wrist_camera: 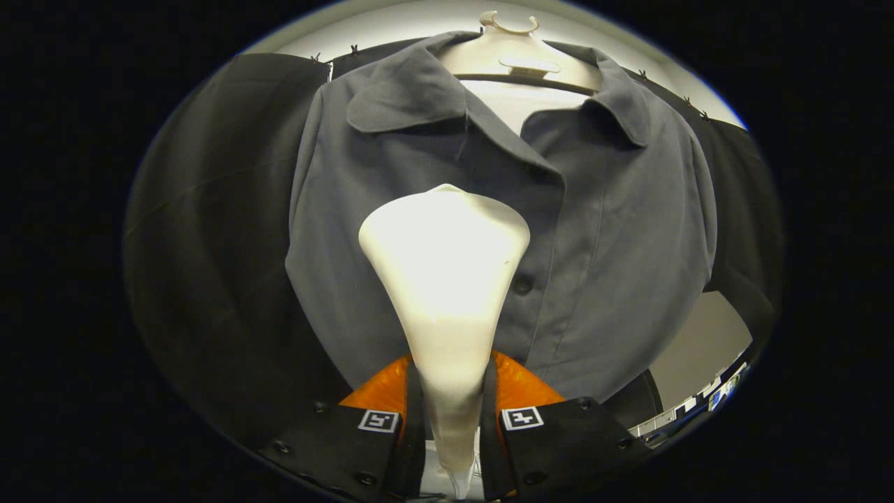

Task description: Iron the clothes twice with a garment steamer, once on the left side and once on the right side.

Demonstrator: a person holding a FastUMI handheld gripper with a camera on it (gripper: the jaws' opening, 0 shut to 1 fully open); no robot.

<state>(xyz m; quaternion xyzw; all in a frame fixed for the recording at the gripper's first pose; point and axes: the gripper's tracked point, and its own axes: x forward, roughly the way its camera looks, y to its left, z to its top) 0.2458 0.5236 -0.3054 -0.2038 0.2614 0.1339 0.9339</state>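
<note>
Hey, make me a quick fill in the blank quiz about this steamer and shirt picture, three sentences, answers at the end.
1. The gripper has both fingers pressed on the white ____.
2. The grey shirt hangs on a white ____.
3. The steamer's wide head lies in front of the shirt's ____ half, just beside the button placket.

Missing words: steamer; hanger; left

The steamer (pixel 445 279) hides the shirt (pixel 614 230) placket's middle and its own faceplate.
</note>
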